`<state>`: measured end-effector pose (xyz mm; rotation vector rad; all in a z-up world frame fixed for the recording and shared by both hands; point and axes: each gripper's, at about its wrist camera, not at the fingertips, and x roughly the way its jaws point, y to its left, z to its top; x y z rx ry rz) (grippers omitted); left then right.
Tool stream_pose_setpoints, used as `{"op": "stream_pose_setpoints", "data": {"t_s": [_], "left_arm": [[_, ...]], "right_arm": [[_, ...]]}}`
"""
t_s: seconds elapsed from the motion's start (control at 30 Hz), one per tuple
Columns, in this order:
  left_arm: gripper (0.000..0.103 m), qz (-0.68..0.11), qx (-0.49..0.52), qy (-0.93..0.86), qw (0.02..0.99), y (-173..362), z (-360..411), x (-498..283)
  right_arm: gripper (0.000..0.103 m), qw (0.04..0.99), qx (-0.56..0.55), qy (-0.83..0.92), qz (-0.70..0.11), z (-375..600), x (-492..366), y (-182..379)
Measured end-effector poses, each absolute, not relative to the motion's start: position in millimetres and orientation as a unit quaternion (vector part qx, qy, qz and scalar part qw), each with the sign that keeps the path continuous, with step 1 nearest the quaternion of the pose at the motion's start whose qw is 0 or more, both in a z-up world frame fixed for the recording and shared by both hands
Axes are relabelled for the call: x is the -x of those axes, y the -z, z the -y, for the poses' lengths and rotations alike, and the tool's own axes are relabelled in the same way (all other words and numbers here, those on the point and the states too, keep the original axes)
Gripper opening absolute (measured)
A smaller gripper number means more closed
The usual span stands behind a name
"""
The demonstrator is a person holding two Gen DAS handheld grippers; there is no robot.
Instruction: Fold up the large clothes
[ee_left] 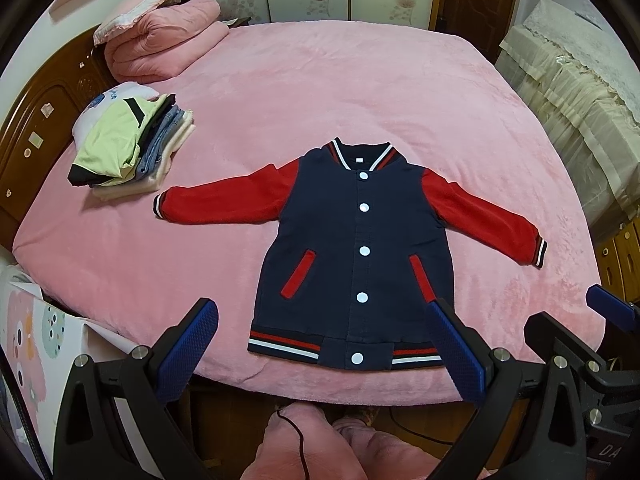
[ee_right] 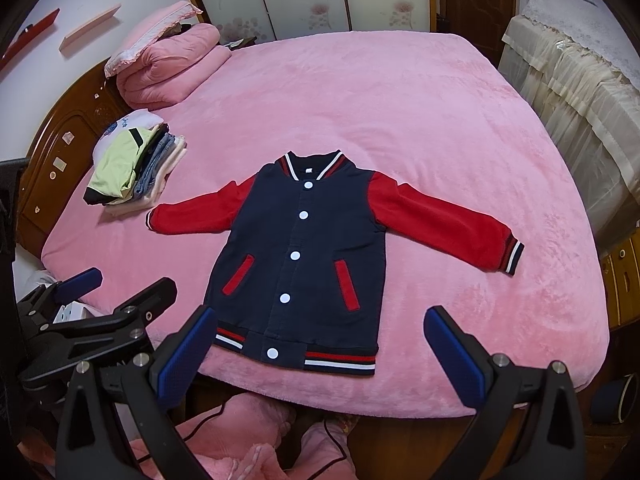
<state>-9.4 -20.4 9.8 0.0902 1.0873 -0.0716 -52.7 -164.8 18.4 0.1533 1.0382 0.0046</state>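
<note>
- Left gripper (ee_left: 324,336) first: black arms with blue textured pads, jaws spread wide and holding nothing, hovering at the near edge of the bed, above the jacket's hem.
- Far left, a white box with cartoon prints (ee_left: 36,344) is cut off by the frame edge and partly hidden behind the gripper arm.
- On the pink fleece bedspread (ee_left: 360,92), a stack of folded clothes (ee_left: 132,148) lies near the wooden headboard (ee_left: 44,120); pale green piece on top, denim below, lower layers hard to tell apart. A white garment behind shows a blue print, too small to read.
- Beyond it, a folded pink quilt (ee_left: 160,44) lies under a pink pillow, its far side hidden.
- Centre: navy and red varsity jacket with white snap buttons (ee_right: 304,256) lies flat, face up, snapped shut, sleeves spread out to both sides, hem toward the near edge. A small white label sits inside the collar; nothing legible.
- Right gripper (ee_right: 316,340): jaws wide apart too, empty, over the hem; its left pad covers the hem's corner.
- Below, pink fuzzy legs with a black cable across them, cropped at the frame bottom.
- Far right, cream lace-covered furniture (ee_right: 580,92), cut off.
- White letters "DA" show on the neighbouring gripper body in the left view; the rest is cropped.
</note>
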Motion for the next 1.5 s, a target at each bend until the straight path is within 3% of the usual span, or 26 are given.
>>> {"op": "stream_pose_setpoints", "data": {"t_s": [0.83, 1.23, 1.5], "left_arm": [[0.102, -0.518, -0.052, 0.035, 0.853, -13, 14, 4], [0.102, -0.644, 0.081, -0.017, 0.76, 72, -84, 11], [0.102, -0.679, 0.12, -0.056, 0.722, 135, -170, -27]], "right_arm": [[0.103, 0.873, -0.082, -0.012, -0.481, 170, 45, -22], [0.103, 0.831, -0.068, -0.08, -0.547, 106, 26, 31], [0.103, 0.816, -0.003, -0.123, -0.565, 25, -1, 79]]}}
